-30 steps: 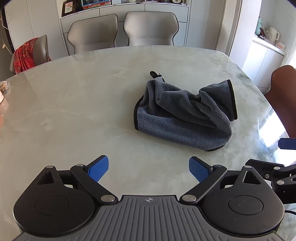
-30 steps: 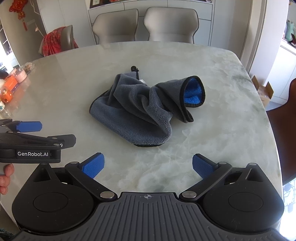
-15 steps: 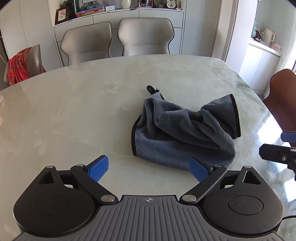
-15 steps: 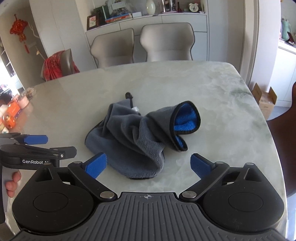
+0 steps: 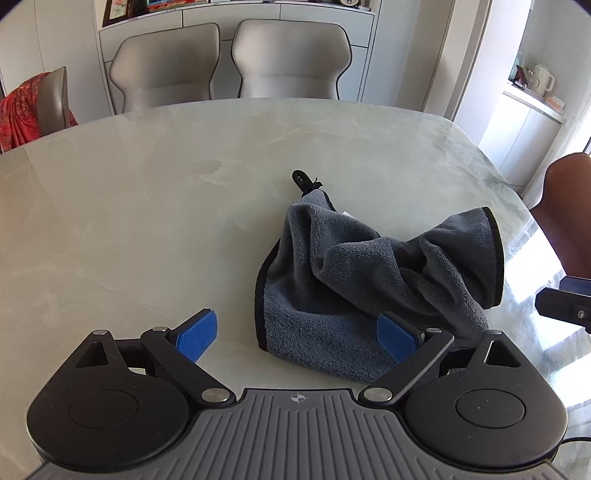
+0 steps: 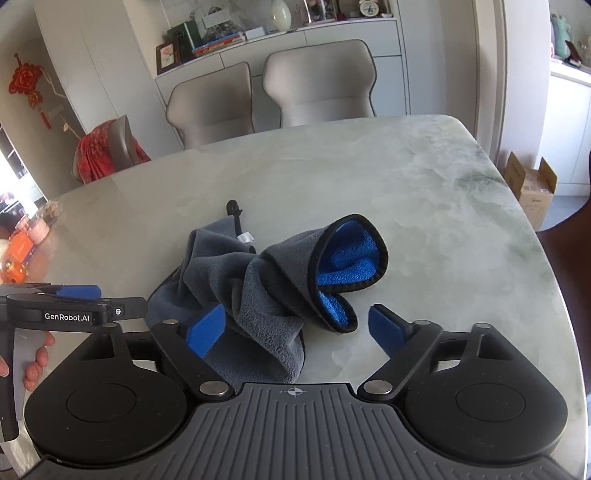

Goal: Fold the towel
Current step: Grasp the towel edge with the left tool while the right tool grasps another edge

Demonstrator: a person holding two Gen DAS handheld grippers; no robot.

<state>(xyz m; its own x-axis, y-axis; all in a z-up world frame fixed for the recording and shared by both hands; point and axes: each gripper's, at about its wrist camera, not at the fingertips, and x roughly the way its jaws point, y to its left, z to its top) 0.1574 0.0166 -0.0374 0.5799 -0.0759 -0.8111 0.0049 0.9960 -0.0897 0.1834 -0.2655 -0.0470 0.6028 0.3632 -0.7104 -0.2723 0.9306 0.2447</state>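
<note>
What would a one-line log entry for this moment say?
stage: approach | towel: crumpled on table | left gripper: open | right gripper: open | grasp: none

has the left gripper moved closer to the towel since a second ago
Yes. The left gripper has advanced toward the towel, which lies as before on the table; its right finger now overlaps the cloth.

You're in a home dining rm. Big marble-look worktop [image 6: 424, 192] spreads ahead of both jaws, w/ two padded beige dining chairs [image 6: 317, 81] tucked in at its far side. Behind those, white built-in cabinets w/ a shelf of books, a framed picture [image 6: 165, 57], a vase [image 6: 280, 14] & a small clock [image 6: 366, 7]. Far left of your right jaws: a red knot ornament [image 6: 26, 79] on the wall, red patterned cloth [image 6: 98, 151] draped over another chair. Far right: cardboard box [image 6: 532, 184] on the floor. From the left jaws, a kettle [image 5: 541, 79] sits on a side counter at far right.
</note>
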